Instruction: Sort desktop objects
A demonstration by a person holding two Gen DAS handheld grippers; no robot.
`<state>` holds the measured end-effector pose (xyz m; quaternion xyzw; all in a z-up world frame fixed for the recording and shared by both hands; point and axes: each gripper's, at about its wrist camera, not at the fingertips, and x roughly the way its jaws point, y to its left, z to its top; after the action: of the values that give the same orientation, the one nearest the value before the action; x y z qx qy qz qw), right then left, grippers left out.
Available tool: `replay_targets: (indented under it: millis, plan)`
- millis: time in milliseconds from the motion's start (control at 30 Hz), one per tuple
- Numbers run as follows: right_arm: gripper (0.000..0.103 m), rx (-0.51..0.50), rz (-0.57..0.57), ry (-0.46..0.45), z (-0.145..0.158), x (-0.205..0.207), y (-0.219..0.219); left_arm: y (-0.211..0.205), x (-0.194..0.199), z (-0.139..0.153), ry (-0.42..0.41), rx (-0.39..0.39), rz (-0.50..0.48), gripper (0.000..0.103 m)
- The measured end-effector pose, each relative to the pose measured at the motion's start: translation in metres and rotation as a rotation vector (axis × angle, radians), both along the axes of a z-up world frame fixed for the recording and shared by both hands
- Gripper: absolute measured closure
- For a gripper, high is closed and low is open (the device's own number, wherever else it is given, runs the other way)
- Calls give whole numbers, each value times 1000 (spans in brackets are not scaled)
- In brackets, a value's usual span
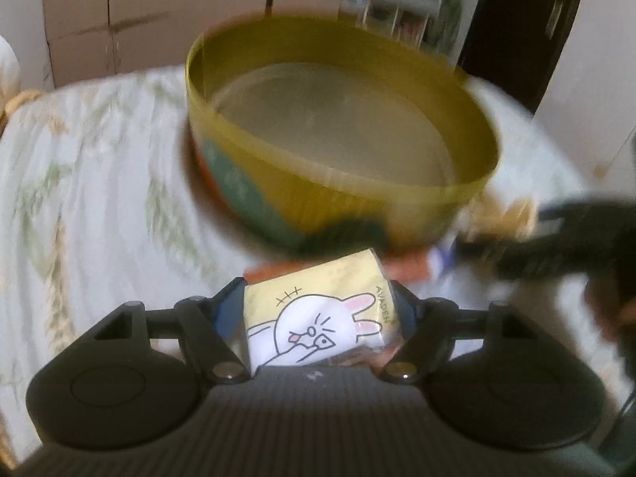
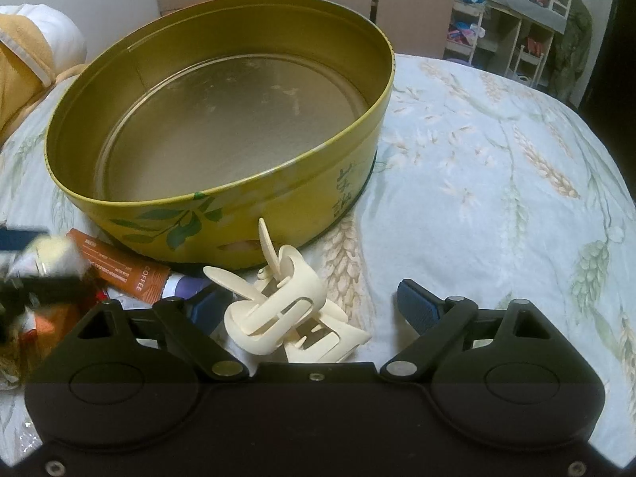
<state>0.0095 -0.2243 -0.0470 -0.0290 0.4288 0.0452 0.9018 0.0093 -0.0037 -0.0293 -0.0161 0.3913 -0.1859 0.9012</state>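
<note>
Between our left gripper's (image 1: 318, 298) blue pads sits a yellow packet (image 1: 318, 314) with a cartoon rabbit, both pads closed against its sides, low in the frame's centre. Our right gripper (image 2: 314, 306) stands wide, a cream hair claw (image 2: 286, 310) lying loose between its jaws on the patterned cloth (image 2: 497, 183). Above both, upper centre, sits the round yellow tin (image 2: 222, 119); an orange coffee sachet (image 2: 119, 266) lies at its base, lower left.

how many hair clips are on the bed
1: a cream hair clip lying between the open right gripper fingers, just in front of the tin. More could be hidden in the clutter on the left.
</note>
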Motion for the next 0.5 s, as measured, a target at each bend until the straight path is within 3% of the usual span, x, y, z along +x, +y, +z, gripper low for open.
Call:
replay_targets:
  millis: [67,200,400,500]
  plan:
    - [13,1,3,-3,0,0,0,15,-1,13,-29,-104,45,27]
    - [13,3,5,1,-1,0,0,39,-5,30,-94,-242,137,28]
    - [13,-3,14,3,-1,0,1,46,0,39,-165,-295,247,27]
    - [13,-4,17,2,-1,0,2,42,-3,44,-208,-326,241,27]
